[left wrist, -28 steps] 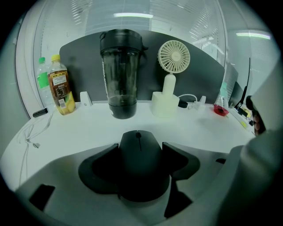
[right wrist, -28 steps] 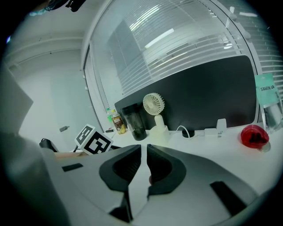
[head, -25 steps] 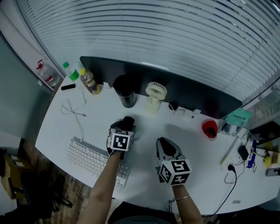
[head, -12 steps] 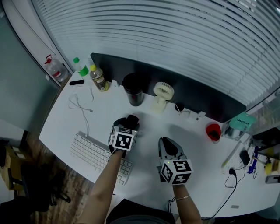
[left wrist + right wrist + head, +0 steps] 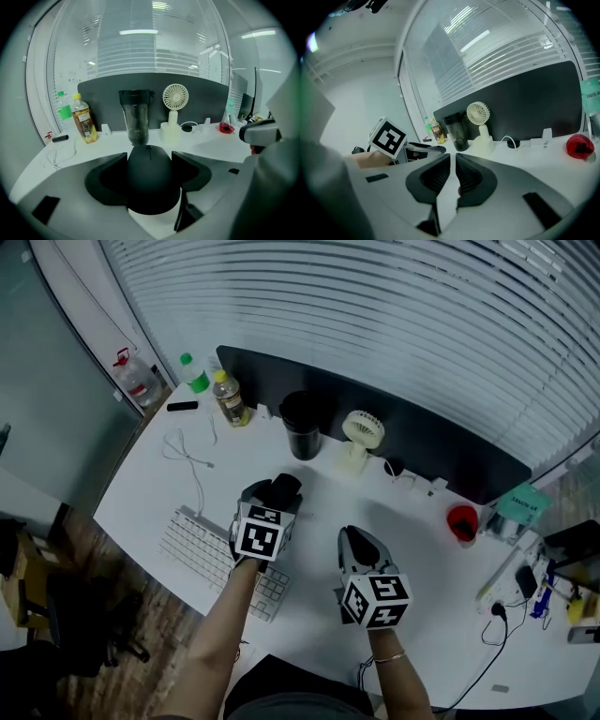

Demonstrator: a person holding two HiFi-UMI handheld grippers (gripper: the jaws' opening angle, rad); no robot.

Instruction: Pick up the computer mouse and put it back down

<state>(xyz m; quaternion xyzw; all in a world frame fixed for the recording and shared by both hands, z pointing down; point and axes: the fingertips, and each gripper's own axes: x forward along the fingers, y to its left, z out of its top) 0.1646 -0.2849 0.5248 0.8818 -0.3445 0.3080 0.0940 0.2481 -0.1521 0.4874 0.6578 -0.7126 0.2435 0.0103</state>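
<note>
The left gripper point(image 5: 276, 497) has scarcely shifted and stays clamped on the rounded black computer mouse point(image 5: 149, 178) at mid-desk by the white keyboard point(image 5: 211, 554) — the lift looks barely begun — while the right gripper point(image 5: 358, 547), jaws nearly touching, holds nothing.

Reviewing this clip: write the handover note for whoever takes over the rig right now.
Left gripper: shut on the black computer mouse, in front of the dark tumbler.
Right gripper: jaws together, empty, over the desk.
Done: mouse gripped; I cannot tell whether it is clear of the desk.
Left: lift if needed, set it back down, open the jaws.
</note>
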